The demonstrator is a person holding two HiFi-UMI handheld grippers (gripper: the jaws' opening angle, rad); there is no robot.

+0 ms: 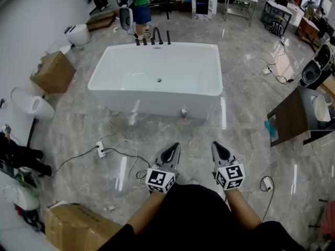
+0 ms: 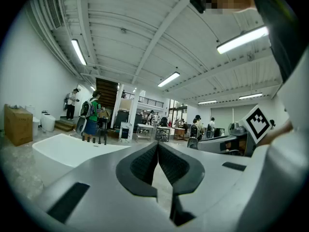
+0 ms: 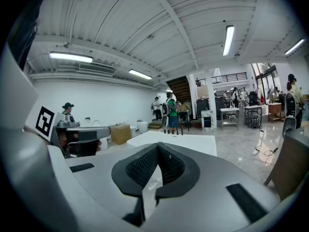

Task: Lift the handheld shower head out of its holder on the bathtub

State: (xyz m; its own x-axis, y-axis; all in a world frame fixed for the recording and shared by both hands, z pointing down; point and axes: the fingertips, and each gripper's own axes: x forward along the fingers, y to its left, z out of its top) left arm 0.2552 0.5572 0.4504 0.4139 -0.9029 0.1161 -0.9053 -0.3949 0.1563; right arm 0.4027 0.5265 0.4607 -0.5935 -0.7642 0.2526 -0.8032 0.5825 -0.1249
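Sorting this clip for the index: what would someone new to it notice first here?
A white freestanding bathtub fills the middle of the head view on a glossy grey floor, with black tap fittings standing on its far rim. Near the bottom edge, the left gripper and the right gripper point toward it side by side, both shut and empty, well short of the tub.
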